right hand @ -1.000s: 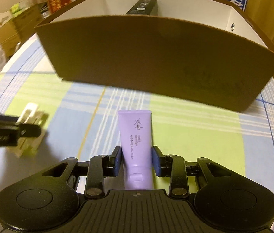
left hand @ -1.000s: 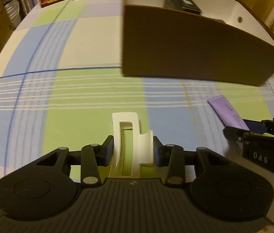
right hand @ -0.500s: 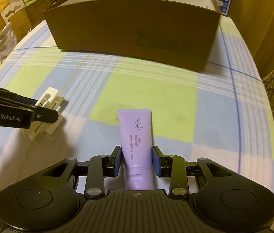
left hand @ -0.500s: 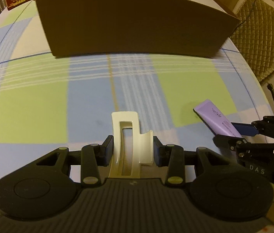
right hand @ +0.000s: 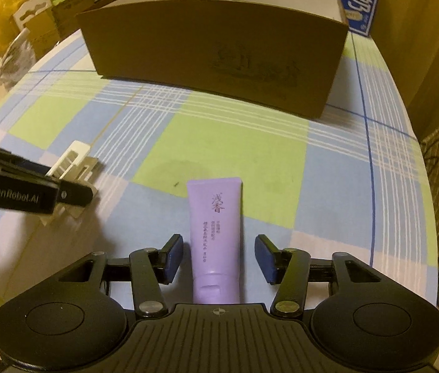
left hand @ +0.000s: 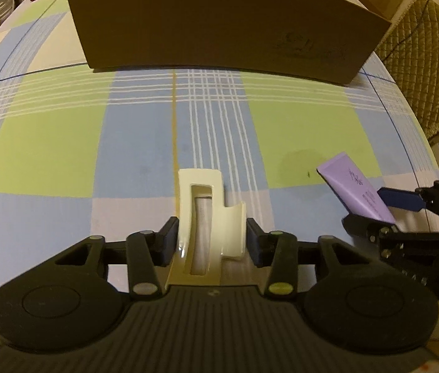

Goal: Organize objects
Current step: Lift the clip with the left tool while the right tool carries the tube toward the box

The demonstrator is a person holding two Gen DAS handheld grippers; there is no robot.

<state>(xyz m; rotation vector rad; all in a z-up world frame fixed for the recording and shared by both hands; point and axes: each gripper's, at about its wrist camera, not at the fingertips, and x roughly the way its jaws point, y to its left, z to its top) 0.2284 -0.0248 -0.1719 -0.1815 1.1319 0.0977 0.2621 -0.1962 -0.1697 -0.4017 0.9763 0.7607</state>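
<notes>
Right wrist view: the right gripper (right hand: 218, 258) fingers are now spreading apart, releasing the purple tube (right hand: 214, 233) onto the counter (right hand: 235, 143) near its front edge, while the left gripper (left hand: 211, 239) is staying clenched on the cream hair clip (left hand: 208, 217), well short of the brown box (right hand: 216, 52)

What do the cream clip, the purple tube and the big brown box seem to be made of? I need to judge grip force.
Cream clip: looks like hard glossy plastic, with a highlight along its edge. Purple tube: probably soft matte plastic, flat crimped end, printed text. Brown box: likely cardboard, thin straight walls, matte brown outside, white inside.
</notes>
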